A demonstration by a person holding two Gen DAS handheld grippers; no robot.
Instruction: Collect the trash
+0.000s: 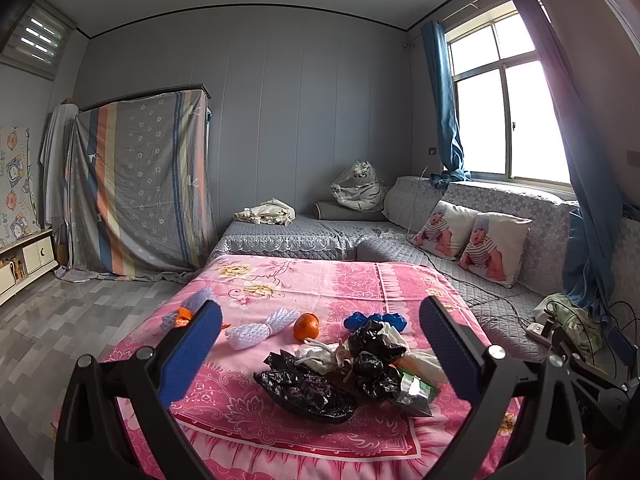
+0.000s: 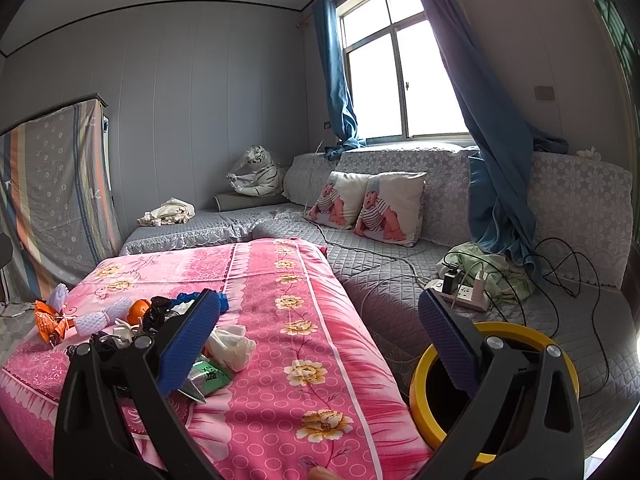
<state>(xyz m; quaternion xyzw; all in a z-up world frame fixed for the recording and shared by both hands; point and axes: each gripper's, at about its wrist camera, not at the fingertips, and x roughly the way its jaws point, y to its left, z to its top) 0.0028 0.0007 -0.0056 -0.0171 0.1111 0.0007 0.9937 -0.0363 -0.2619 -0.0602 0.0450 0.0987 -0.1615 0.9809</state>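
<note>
A pile of trash lies on the pink floral cloth (image 1: 312, 280): crumpled black plastic bags (image 1: 304, 390), white tissue (image 1: 324, 354), a green-and-silver wrapper (image 1: 416, 392), a blue scrap (image 1: 374, 320), white foam nets (image 1: 260, 328), an orange wrapper (image 2: 50, 322) and an orange fruit (image 1: 307, 326). My left gripper (image 1: 320, 344) is open and empty, hovering just short of the pile. My right gripper (image 2: 318, 328) is open and empty, to the right of the pile (image 2: 160, 320). A yellow-rimmed bin (image 2: 424, 384) stands below the right gripper's right finger.
A grey sofa (image 2: 400, 272) wraps around the table, with two baby-print cushions (image 2: 372, 206), a power strip (image 2: 460, 294) with cables, and green cloth (image 2: 496, 268). A plush tiger (image 1: 360, 188) sits at the far corner. A covered wardrobe (image 1: 140, 192) stands at the left.
</note>
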